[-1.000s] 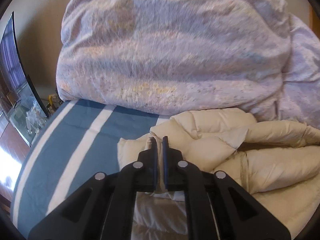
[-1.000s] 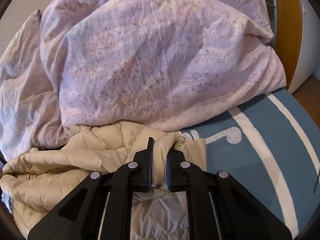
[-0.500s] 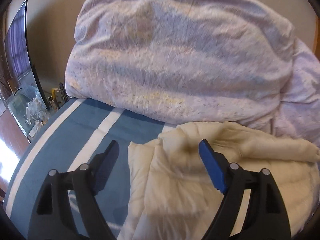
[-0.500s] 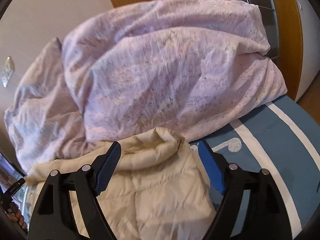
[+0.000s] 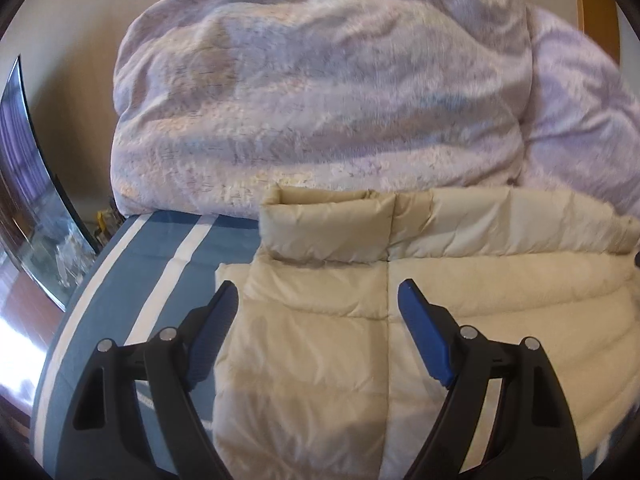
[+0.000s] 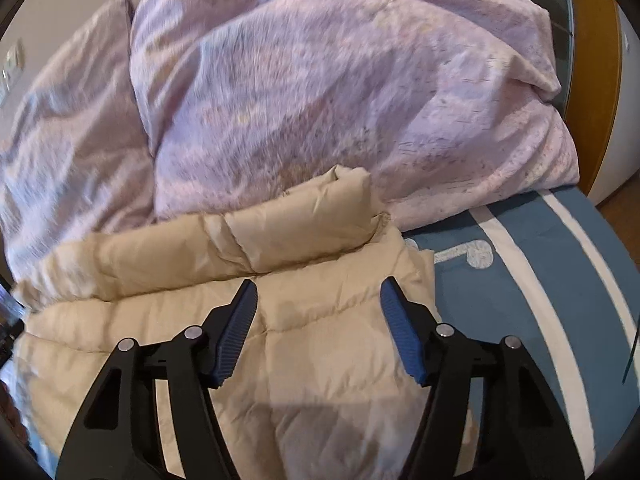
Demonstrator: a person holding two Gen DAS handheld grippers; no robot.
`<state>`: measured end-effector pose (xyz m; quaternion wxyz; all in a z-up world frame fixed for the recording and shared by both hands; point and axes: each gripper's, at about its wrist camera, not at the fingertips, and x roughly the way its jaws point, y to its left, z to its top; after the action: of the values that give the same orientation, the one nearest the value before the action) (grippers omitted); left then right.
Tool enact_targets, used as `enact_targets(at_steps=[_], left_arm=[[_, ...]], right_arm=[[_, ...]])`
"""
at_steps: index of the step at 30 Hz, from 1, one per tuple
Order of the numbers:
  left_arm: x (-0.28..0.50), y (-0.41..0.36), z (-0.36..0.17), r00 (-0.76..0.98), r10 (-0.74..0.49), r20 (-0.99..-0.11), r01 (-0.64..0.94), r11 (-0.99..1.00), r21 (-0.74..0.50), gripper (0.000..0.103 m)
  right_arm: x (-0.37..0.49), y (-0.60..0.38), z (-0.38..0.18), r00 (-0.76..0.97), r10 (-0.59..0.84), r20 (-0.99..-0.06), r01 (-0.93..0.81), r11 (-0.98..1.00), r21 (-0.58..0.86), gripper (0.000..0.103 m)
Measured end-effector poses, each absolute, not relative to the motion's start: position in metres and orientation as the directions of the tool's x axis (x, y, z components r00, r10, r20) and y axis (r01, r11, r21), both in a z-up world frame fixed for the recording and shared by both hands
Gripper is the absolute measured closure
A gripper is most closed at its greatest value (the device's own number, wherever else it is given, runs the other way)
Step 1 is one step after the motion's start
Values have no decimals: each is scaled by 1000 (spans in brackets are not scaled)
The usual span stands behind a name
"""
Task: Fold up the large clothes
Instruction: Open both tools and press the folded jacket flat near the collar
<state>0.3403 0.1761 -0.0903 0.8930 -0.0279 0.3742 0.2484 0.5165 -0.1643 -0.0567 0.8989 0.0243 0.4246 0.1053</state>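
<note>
Now: cream puffer jacket spread on striped blue bedding, folded edge at 12 o'clock against lilac duvet. Left gripper and right gripper both wide, holding nothing. Best pinched low through every layer at a near hem, then carried toward 12. Hem nearest cameras cut off.

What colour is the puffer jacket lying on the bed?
Cream-beige, quilted; the puffer jacket shows best in the left wrist view.
</note>
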Motion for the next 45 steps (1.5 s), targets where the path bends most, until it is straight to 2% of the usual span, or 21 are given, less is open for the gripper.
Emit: enact_targets(at_steps=[4,7,12,20,26,45], left_arm=[[357,181,-111,555,454,-696,-473,861,185,21],[363,188,-123,549,452,-703,-484,858,174,20],[368,197,-134,556,441,-704,-496,856,144,12],[377,215,-146,516,381,-767,-503,860,88,5],[382,219,-150,481,391,-784,-510,853,113,2],[388,226,-154,466,365,-806,-515,852,88,2]], right_arm=[[526,-156,-77,617,113,-778,-146,989,29,40],[528,-154,-89,618,68,-783,-126,992,-14,40],[532,-150,-102,607,27,-794,-122,991,-60,38],[542,-155,-109,569,36,-822,-117,992,-37,33],[543,-152,-112,564,15,-826,-115,991,-60,31],[544,-157,-113,555,29,-831,-107,994,-37,29]])
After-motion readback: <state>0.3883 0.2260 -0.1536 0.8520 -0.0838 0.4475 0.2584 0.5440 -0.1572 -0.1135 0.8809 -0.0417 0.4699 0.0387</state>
